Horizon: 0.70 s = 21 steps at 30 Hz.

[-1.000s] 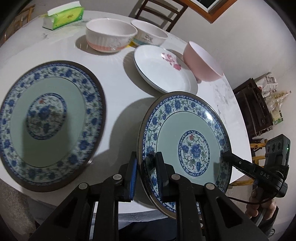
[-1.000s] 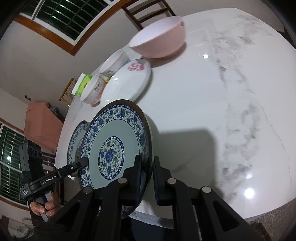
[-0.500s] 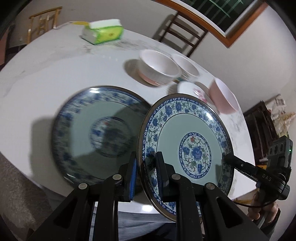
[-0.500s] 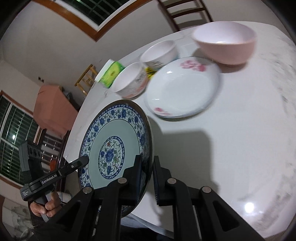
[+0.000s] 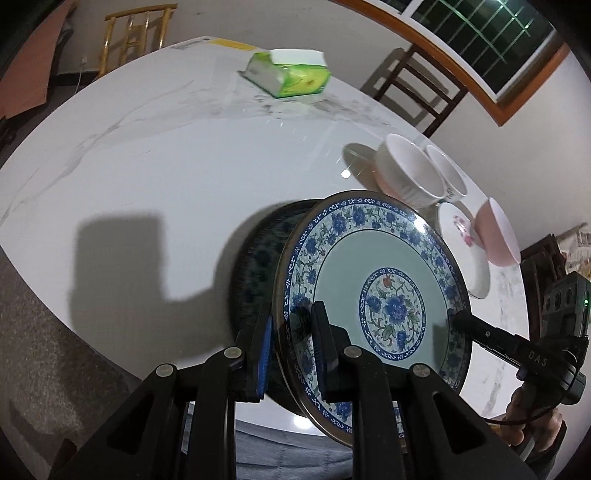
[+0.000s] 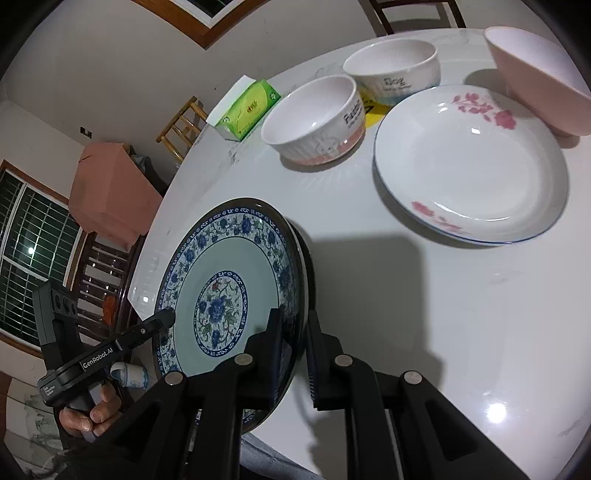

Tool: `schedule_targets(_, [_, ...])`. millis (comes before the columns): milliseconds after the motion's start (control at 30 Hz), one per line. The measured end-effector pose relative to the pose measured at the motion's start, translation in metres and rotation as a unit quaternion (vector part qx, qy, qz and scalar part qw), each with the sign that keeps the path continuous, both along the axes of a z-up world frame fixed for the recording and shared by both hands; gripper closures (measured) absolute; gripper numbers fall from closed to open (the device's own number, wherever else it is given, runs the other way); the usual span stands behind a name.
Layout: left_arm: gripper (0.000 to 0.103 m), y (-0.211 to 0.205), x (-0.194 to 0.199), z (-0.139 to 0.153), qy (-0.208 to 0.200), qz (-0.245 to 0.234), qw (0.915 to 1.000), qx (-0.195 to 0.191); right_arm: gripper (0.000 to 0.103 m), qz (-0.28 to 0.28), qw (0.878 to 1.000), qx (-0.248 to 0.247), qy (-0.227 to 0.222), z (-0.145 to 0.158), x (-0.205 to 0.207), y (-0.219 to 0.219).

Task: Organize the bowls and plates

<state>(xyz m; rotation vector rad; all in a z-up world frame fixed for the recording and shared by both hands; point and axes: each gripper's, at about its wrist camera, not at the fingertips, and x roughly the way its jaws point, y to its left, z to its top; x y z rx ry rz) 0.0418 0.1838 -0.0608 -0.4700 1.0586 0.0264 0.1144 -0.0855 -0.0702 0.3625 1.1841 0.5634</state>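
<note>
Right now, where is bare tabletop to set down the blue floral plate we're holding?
Bare marble left of the second blue floral plate, up to the green tissue pack. Crowded right: two white bowls, white pink-flowered plate, pink bowl.

The round white marble table (image 5: 155,155) sat in a cream-walled room with a dark wooden chair (image 5: 417,88) tucked in across it, a yellowish wooden chair (image 5: 136,29) off to the far left, and a wood-framed barred window (image 5: 491,40) that was dark outside.
</note>
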Motion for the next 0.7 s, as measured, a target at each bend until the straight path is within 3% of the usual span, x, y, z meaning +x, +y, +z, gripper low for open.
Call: schedule_targets(700, [0.085,0.021,0.006,-0.025,0.022,0.024,0.9994,0.011,0.087,0.022,0.998,-0.054,-0.020,-0.007,0.004,0.035])
